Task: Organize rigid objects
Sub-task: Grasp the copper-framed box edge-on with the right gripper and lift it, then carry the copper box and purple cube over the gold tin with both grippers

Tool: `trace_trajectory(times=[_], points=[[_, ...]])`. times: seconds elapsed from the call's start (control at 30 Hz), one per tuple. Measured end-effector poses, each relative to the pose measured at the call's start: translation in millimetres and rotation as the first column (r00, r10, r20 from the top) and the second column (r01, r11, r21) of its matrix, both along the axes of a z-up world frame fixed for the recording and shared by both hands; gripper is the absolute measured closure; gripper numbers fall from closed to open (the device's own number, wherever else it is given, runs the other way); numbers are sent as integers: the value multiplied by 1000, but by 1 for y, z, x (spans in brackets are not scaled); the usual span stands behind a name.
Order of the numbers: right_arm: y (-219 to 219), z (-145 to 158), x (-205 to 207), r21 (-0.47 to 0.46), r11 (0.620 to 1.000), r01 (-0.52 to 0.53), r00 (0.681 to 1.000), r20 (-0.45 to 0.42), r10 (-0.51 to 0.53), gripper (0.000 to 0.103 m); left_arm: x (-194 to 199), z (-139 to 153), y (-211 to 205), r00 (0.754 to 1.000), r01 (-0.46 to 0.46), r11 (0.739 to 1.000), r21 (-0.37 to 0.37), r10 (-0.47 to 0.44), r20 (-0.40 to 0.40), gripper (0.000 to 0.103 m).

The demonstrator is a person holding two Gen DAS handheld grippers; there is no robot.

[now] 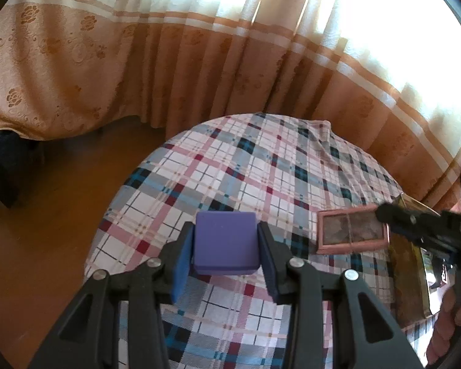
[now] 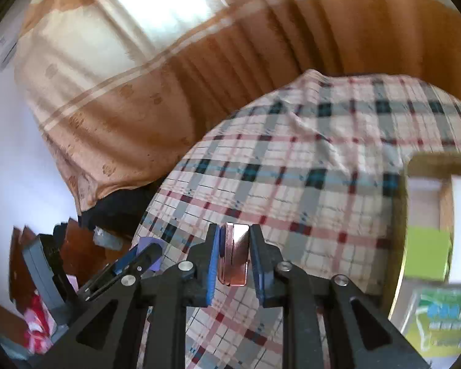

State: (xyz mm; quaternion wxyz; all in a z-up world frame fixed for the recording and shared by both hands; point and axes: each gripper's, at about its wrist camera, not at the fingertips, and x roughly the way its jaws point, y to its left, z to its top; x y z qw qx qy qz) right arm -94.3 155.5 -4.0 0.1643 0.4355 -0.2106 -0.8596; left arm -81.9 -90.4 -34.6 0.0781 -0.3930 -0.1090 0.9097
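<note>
Left hand-held gripper (image 1: 226, 246) clamps purple block (image 1: 226, 241) between its pads; right hand-held gripper (image 2: 233, 253) grips pink compact (image 2: 234, 253) edge-on, above plaid bed (image 1: 255, 166).

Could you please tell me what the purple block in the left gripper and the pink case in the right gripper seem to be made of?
The purple block looks like matte plastic or dense foam: uniform colour, rounded edges, no glare. The pink case looks like glossy, metallic-finish plastic: it shows bright highlights and a fine textured edge. In the left wrist view its face seems to be a clear window; what lies behind is unclear.
</note>
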Motion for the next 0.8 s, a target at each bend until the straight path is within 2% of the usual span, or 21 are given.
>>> trace_trajectory(times=[0.1,0.2,0.27,0.37,0.4,0.47,0.57,0.8], points=[[-1,3,21,41,999,-21,1000,2,21,81,-1,-1,1,1000,7,1000,0,-7,8,63],[-15,-2,50,157,986,-57,998,-16,60,81,0,-1,2,1000,27,1000,11,-27,4,63],[-21,-6,64,237,968,-80,995,-36,91,76,0,0,3,999,37,999,19,-37,-2,63],[-28,-1,71,353,931,-95,983,-114,143,71,3,2,-1,999,46,998,52,-45,-19,63],[-30,0,69,370,924,-101,980,-123,156,65,4,3,-2,999,46,997,64,-44,-25,63],[-31,1,61,356,929,-102,980,-126,156,59,6,4,-6,998,43,996,83,-40,-38,63],[-35,-1,54,301,944,-136,974,-132,183,58,9,5,-11,998,39,994,99,-35,-51,63],[-48,-21,55,257,940,-227,964,-79,254,58,16,10,-15,996,40,992,119,-30,-79,63]])
